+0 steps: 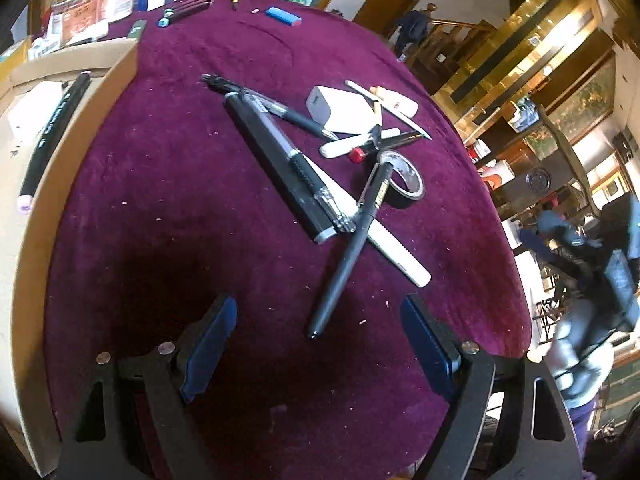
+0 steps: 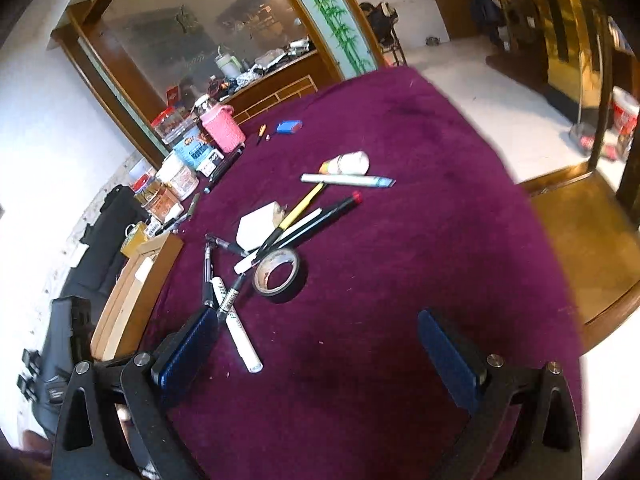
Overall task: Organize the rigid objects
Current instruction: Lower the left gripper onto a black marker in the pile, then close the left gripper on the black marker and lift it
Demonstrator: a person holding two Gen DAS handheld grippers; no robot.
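Two open grippers above a purple tablecloth (image 1: 168,184) strewn with stationery.
Largest item: cardboard box (image 1: 52,168) at the cloth's left edge, one black marker inside. Mid-cloth: white charger block (image 1: 344,110), black tape roll (image 2: 277,275), crossed pens (image 1: 348,248). Left gripper (image 1: 320,344) and right gripper (image 2: 320,344): jaws spread apart, both empty, hovering over bare cloth near the pile.

Home dining room: velvet-covered table (image 2: 420,240), wooden chair (image 2: 580,248), staircase (image 1: 444,36), bamboo panel (image 2: 332,12).
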